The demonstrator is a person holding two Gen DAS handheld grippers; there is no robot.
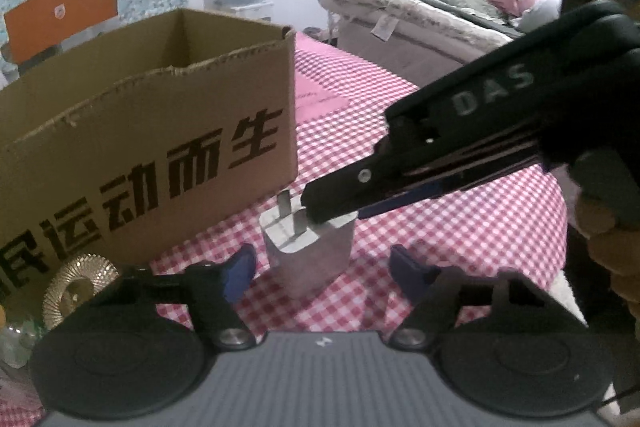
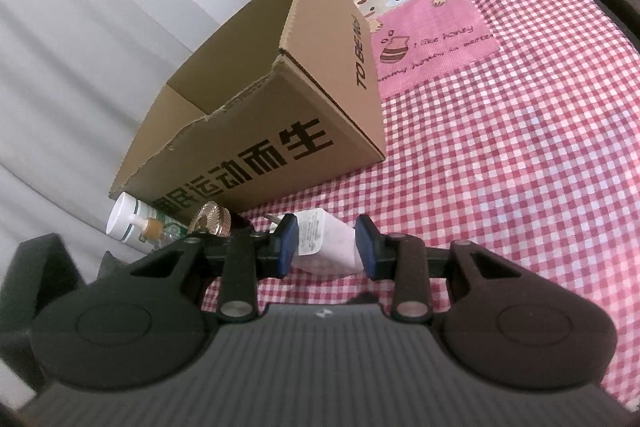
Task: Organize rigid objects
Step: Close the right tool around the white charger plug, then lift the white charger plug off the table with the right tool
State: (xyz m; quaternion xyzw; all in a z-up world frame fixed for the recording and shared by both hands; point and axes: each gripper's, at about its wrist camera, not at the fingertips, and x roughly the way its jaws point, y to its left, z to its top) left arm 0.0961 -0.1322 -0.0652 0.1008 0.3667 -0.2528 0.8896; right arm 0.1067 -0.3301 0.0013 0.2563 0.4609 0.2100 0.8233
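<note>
Beside the cardboard box (image 2: 256, 99), right gripper (image 2: 326, 247) clamped on white charger (image 2: 324, 241); left gripper (image 1: 320, 267) spread wide.

We hold the left gripper (image 1: 320, 267) low and level with its jaws spread wide. Our right gripper (image 2: 326, 243) reaches in tilted downward, jaws closed on something between them.

So the cardboard box (image 2: 280, 131) has big black Chinese print on its long side, ending in "运动而生", plus "TO BE" something on the short end. The right gripper (image 1: 332, 215) says "DAS" on its arm. The pink patch (image 2: 432, 39) on the checkered cloth reads "I like honey".
</note>
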